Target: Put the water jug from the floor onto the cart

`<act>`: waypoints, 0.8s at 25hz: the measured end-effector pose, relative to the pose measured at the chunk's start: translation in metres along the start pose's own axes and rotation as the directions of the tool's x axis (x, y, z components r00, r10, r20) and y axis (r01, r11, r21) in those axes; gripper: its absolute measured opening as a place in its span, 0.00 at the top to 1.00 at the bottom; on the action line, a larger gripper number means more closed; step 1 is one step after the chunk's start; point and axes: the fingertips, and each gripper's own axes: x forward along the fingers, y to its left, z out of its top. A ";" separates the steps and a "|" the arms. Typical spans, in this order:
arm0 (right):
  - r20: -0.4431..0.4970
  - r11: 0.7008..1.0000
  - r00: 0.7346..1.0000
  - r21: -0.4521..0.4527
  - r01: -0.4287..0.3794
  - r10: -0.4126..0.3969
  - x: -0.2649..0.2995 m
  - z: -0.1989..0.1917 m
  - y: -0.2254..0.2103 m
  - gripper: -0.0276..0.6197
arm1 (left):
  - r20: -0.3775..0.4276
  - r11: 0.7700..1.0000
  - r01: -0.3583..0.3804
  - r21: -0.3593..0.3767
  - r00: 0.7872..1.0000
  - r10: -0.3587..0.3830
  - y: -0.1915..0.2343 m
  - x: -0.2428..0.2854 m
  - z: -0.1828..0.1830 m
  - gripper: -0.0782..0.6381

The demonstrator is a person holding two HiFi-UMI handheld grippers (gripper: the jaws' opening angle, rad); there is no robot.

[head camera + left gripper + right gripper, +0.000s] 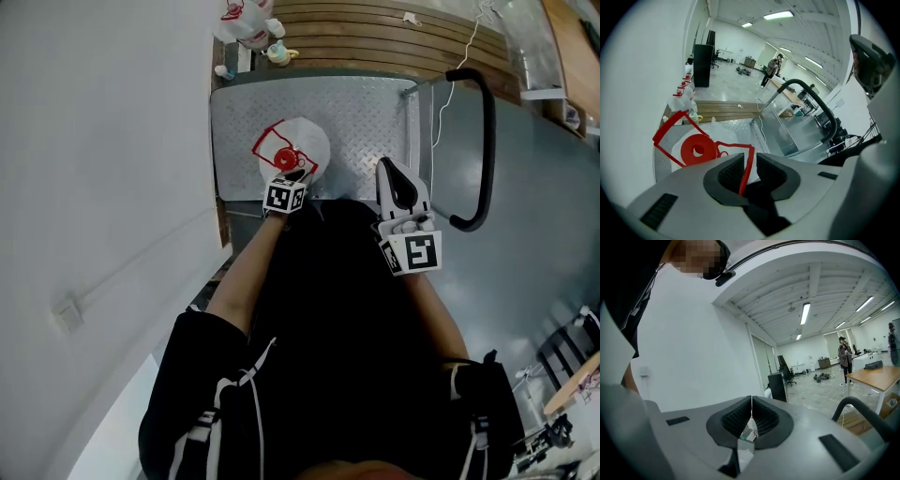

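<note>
The water jug, white with a red cap and a thin red wire handle, stands on the cart's metal deck near its left front corner. My left gripper points down at the jug's top. In the left gripper view the red handle runs between the jaws of the left gripper, with a gap beside it; the pads do not press on it. The red cap lies just beyond. My right gripper hovers over the deck's front right, its pads closed together on nothing.
The cart's black push handle arches at the right. Slatted wooden boards lie beyond the cart, with bottles and small items at their left end. A white wall runs along the left. A person stands far off in the room.
</note>
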 end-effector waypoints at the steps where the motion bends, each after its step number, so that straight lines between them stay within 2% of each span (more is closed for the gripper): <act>1: -0.001 1.000 1.000 0.005 -0.003 0.003 0.002 0.000 0.002 0.93 | 0.010 1.000 0.007 -0.006 1.000 -0.007 0.000 -0.003 0.000 0.77; 3: -0.005 0.999 1.000 0.039 -0.018 0.018 0.008 -0.001 0.008 0.93 | 0.032 1.000 0.015 -0.007 0.999 -0.015 0.002 -0.011 0.000 0.77; 5: -0.008 0.997 0.999 0.065 -0.043 0.044 0.015 -0.001 0.017 0.93 | 0.056 0.999 0.017 0.033 0.998 -0.019 0.002 -0.020 0.002 0.77; 8: -0.009 0.996 0.997 0.052 -0.075 0.075 0.023 0.000 0.032 0.93 | 0.117 0.995 0.012 0.098 0.993 -0.024 0.001 -0.038 0.011 0.77; 11: -0.018 0.995 0.996 0.058 -0.082 0.083 0.031 -0.001 0.043 0.93 | 0.201 0.995 -0.001 0.097 0.979 -0.019 0.002 -0.060 0.023 0.80; 14: -0.023 0.994 0.995 0.054 -0.095 0.096 0.044 0.007 0.062 0.93 | 0.302 0.996 -0.010 0.092 0.953 -0.018 0.006 -0.087 0.038 0.83; 20: -0.011 0.990 0.990 -0.015 -0.143 0.142 0.064 0.022 0.110 0.93 | 0.471 0.997 -0.001 0.073 0.882 -0.033 0.017 -0.149 0.064 0.86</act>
